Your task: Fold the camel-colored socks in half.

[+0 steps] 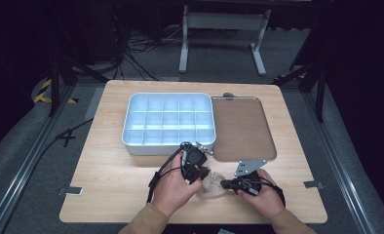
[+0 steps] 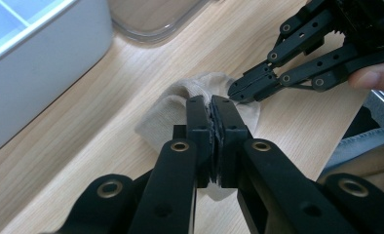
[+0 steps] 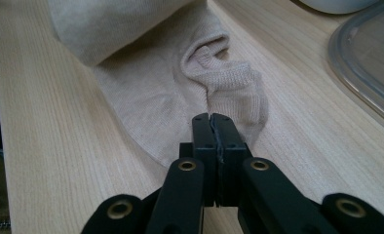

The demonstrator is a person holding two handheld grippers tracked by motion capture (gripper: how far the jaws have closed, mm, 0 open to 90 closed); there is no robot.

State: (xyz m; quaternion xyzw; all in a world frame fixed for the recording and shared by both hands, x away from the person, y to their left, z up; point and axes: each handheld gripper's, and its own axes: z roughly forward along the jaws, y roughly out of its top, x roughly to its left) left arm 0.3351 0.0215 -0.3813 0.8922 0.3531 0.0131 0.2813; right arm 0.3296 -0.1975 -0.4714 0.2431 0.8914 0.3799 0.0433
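High view gives me a beige ribbed-knit sock (image 1: pixel 211 185) bunched on the pale wood-grain table (image 1: pixel 107 185), just in front of the white gridded organizer box (image 1: pixel 168 123). My left gripper (image 1: pixel 200 171) pinches its soft fold; my right gripper (image 1: pixel 225 184) clamps its hem edge.

text: you can read none | labels, brands, numbers: you will find none legible on anything on the table | signs: none
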